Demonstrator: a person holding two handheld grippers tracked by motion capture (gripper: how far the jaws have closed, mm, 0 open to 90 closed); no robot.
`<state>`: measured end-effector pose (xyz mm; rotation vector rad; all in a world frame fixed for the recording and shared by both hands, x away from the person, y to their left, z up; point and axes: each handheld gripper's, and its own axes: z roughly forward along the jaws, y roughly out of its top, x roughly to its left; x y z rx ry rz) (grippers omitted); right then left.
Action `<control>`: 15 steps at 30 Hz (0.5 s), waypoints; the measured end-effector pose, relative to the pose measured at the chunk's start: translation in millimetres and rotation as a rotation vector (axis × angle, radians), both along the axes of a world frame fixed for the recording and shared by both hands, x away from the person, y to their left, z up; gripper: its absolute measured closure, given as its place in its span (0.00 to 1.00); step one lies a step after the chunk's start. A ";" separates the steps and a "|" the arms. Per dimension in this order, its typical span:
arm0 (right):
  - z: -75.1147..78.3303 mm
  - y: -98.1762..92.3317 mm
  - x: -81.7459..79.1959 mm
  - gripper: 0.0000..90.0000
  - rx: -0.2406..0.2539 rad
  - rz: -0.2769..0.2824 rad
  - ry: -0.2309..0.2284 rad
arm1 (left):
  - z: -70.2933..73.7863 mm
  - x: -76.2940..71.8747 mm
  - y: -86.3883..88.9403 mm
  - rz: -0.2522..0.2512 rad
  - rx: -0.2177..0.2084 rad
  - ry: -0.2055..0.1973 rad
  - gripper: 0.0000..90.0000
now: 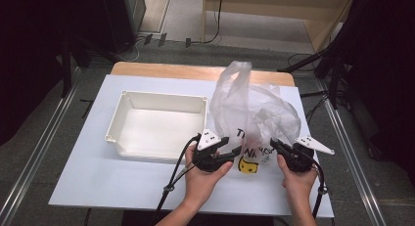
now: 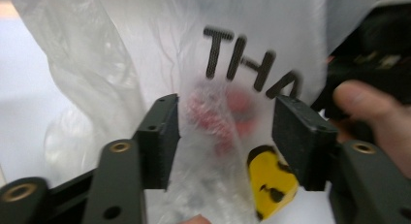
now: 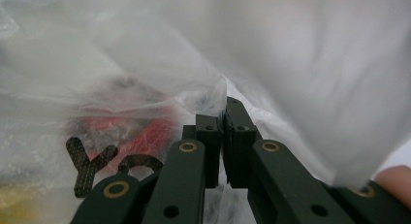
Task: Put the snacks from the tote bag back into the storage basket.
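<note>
Gripping from the near edge of the white surface (image 1: pixel 98 187), two hands hold a tool each against a clear plastic bag (image 1: pixel 254 108). The left tool (image 1: pixel 229 151) has its jaws apart, a fold of the bag between them but the pads not pressing on it. The right tool (image 1: pixel 275 145) has its jaws together, clamped on a pinch of the bag's film.

The bag stands near the right half of the surface, just behind both tools, its handles rising tall. Through the film shows something red (image 2: pixel 220 110), blurred, low inside the bag. Black lettering and a yellow print (image 1: pixel 248 165) mark its near side.

Bare surface lies open along the near edge and toward the near left corner. Farther back on the left half sits a white tray (image 1: pixel 115 121), its right wall just beside the bag.
</note>
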<state>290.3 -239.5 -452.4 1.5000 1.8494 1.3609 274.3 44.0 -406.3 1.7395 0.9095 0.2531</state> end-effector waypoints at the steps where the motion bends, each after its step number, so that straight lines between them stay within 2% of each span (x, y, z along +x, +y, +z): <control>1: 0.8 0.6 -0.4 0.97 0.003 0.000 -0.004 | 5.8 -2.5 -0.1 -0.006 -0.006 -0.017 0.44; 3: 2.2 1.5 -1.2 0.97 0.005 0.000 -0.011 | 15.3 -6.1 -1.7 -0.009 -0.023 -0.039 0.40; 5: 3.5 2.7 -1.8 0.97 0.007 0.005 -0.019 | 22.0 -6.7 -5.9 -0.020 -0.028 -0.043 0.35; 7: 4.6 4.5 -2.4 0.97 0.008 0.018 -0.035 | 25.6 -3.0 -12.4 -0.017 0.001 -0.044 0.31; 9: 5.8 7.6 -3.3 0.97 0.008 0.041 -0.042 | 27.2 2.5 -15.9 0.018 0.026 -0.042 0.32; 10: 6.2 9.0 -3.6 0.97 0.002 0.048 -0.048 | 27.5 5.5 -15.5 0.039 0.037 -0.044 0.38; 11: 6.5 10.1 -4.0 0.97 0.000 0.056 -0.051 | 27.2 8.5 -14.5 0.044 0.036 -0.044 0.49; 12: 6.6 10.4 -4.2 0.97 -0.005 0.061 -0.055 | 26.5 11.1 -13.0 0.035 0.038 -0.040 0.66; 14: 6.7 9.7 -4.6 0.97 0.001 0.059 -0.055 | 22.7 15.1 -10.5 0.006 0.043 -0.023 0.89; 15: 6.3 8.0 -4.3 0.97 0.000 0.059 -0.058 | 19.4 16.4 -10.1 -0.005 0.056 -0.009 0.97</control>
